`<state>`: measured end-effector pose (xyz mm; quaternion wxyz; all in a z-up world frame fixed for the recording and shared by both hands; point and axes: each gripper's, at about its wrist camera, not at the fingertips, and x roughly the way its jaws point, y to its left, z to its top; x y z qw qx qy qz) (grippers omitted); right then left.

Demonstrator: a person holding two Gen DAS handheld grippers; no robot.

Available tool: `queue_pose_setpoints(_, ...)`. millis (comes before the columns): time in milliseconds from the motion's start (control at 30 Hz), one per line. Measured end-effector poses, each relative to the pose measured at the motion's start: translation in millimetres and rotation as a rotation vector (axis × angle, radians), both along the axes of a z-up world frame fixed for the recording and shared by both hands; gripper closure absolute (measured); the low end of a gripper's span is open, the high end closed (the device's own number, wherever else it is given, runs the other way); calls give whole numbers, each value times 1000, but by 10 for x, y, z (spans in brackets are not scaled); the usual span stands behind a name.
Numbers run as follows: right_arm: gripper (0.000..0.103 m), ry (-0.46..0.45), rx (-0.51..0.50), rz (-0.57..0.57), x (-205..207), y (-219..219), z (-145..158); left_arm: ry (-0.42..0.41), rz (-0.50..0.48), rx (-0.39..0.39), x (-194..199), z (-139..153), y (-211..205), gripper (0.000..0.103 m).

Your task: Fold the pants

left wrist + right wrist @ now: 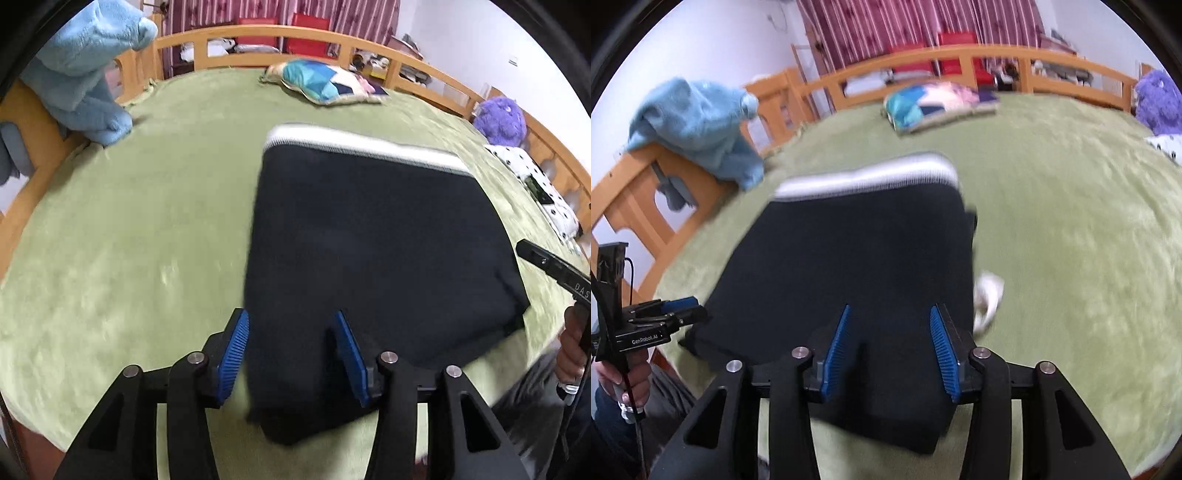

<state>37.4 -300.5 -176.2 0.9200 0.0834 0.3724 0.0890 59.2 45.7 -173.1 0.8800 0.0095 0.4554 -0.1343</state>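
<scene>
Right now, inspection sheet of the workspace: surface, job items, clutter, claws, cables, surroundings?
Surface: green bed cover, bare around the work.
Job's things: dark pants folded flat, white waistband at the far edge.
Clutter: blue plush, patchwork pillow, purple plush, spotted fabric.
Grippers: left claw and right claw open over the pants' near edge, pads not pressing.
Cables: thin black lead on the left unit.
Surroundings: wooden bed rail, striped curtain.

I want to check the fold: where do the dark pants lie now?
The dark pants lie folded on the green bed cover, centre-right in the left wrist view, white waistband toward the patchwork pillow.
</scene>
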Motion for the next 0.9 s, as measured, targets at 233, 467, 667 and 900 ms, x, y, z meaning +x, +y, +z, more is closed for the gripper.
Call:
queue_pose_setpoints(233, 40, 8, 83, -54, 1028, -250, -19, -20, 10, -43, 618, 148, -161, 55)
queue_pose_setpoints(467, 84, 60, 311, -65, 1304, -682, -269, 59, -14, -53, 977, 52, -361, 55)
queue_pose_setpoints(667, 58, 63, 202, -165, 998, -605, -308, 71, 24, -3, 701, -154, -368, 54)
queue_pose_setpoints(900, 46, 51, 74, -133, 486, -323, 60, 28, 31, -11, 258, -21, -306, 54)
